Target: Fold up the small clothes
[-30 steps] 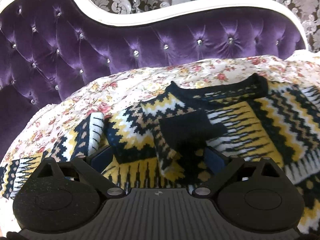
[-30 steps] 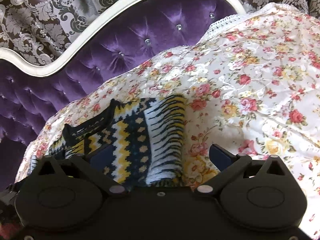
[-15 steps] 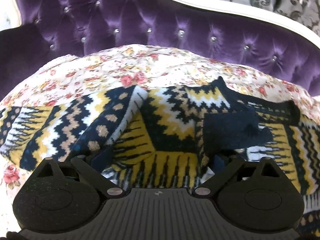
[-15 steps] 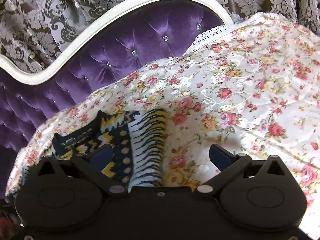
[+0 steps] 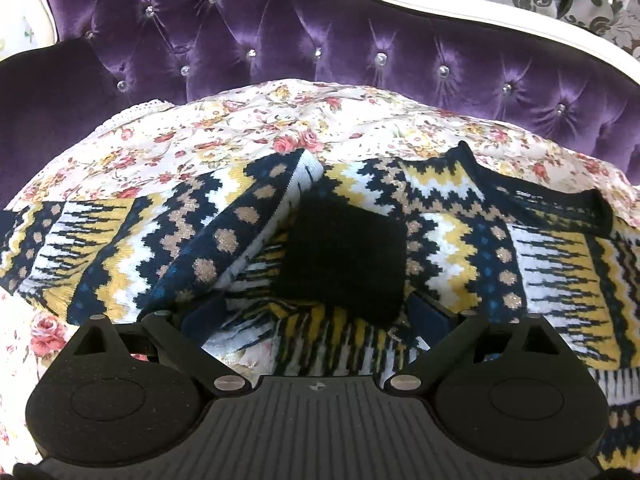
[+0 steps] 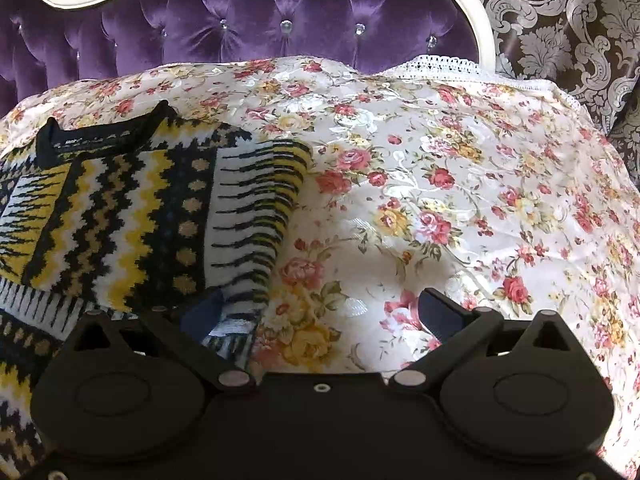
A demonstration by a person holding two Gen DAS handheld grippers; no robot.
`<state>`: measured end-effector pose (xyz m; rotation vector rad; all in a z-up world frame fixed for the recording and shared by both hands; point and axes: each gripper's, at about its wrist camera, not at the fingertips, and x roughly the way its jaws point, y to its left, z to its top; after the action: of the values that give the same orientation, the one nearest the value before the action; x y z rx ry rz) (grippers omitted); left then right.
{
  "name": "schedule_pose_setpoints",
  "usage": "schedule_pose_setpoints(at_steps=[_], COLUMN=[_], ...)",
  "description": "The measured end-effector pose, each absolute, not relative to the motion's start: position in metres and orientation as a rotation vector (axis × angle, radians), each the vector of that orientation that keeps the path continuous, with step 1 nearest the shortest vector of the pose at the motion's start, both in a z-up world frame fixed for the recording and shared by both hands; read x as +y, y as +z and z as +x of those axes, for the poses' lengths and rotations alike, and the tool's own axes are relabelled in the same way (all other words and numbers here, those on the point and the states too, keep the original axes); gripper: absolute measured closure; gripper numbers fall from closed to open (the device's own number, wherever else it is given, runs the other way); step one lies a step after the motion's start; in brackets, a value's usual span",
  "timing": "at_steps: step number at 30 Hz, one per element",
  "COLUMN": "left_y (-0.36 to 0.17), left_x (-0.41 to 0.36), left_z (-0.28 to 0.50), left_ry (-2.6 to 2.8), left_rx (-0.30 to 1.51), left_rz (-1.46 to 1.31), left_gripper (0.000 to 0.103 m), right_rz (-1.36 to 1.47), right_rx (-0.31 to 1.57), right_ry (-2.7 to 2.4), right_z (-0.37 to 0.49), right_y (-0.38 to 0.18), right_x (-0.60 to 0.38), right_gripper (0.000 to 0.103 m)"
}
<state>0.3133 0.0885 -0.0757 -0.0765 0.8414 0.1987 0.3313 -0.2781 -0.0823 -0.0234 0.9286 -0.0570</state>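
Note:
A small knitted sweater [image 5: 452, 236] in navy, yellow and white zigzags lies on the floral bedspread [image 5: 240, 136]. Its right sleeve is folded in, and a black cuff [image 5: 344, 256] lies across the chest. The left sleeve [image 5: 132, 240] stretches out to the left. My left gripper [image 5: 316, 316] is open just above the sweater's lower middle, near the black cuff. In the right wrist view the sweater's folded right edge [image 6: 256, 216] shows at left. My right gripper [image 6: 320, 312] is open over that edge and the bedspread [image 6: 460, 200], with its left finger [image 6: 202, 314] on the knit.
A purple tufted headboard [image 5: 320, 40] with a white frame stands behind the bed and also shows in the right wrist view [image 6: 260, 28]. Patterned brown curtains [image 6: 560, 20] hang at the right. The bedspread's lace edge [image 6: 448, 62] marks the far right corner.
Both views have swung. The left gripper has turned left, bringing the outstretched left sleeve into view. The right gripper has moved back from the sweater's right edge. Both stay open.

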Motion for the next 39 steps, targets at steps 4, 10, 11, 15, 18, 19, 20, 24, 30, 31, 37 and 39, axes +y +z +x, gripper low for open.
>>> schedule_pose_setpoints(at_steps=[4,10,11,15,18,19,20,24,30,31,37,39], left_y=[-0.073,-0.053,-0.050,-0.039,-0.036,-0.036,-0.035,-0.036,-0.046,-0.047,-0.059,-0.064], left_x=[0.094,0.113,0.117,0.138,0.159,0.167,0.176,0.217,0.273,0.280,0.314,0.321], left_z=[0.307,0.282,0.279,0.269,0.263,0.261,0.258,0.250,0.242,0.241,0.238,0.238], left_ry=[0.150,0.039,0.025,-0.024,-0.011,-0.001,0.015,0.085,0.188,0.201,0.270,0.281], left_rx=[0.845,0.760,0.749,0.713,0.701,0.703,0.704,0.711,0.710,0.707,0.694,0.693], left_rz=[-0.105,-0.175,-0.173,-0.152,-0.155,-0.162,-0.172,-0.226,-0.342,-0.353,-0.443,-0.478], left_gripper=[0.005,0.005,0.004,0.001,0.001,0.001,0.001,0.001,0.001,0.001,0.001,0.001], right_rz=[0.026,0.314,0.359,0.485,0.482,0.470,0.457,0.445,0.435,0.430,0.420,0.412], right_rx=[0.884,0.666,0.640,0.585,0.576,0.575,0.575,0.585,0.595,0.596,0.595,0.596], right_ry=[-0.043,0.136,0.180,0.297,0.335,0.340,0.341,0.362,0.384,0.385,0.408,0.413], right_z=[0.326,0.306,0.304,0.302,0.304,0.304,0.303,0.300,0.299,0.299,0.298,0.298], right_y=[-0.072,-0.040,-0.039,-0.038,-0.037,-0.038,-0.037,-0.039,-0.041,-0.041,-0.043,-0.044], right_x=[-0.279,-0.288,-0.289,-0.284,-0.274,-0.272,-0.268,-0.260,-0.251,-0.249,-0.241,-0.238], right_gripper=[0.001,0.000,0.000,0.000,0.000,0.000,0.000,0.000,0.000,0.000,0.000,0.000])
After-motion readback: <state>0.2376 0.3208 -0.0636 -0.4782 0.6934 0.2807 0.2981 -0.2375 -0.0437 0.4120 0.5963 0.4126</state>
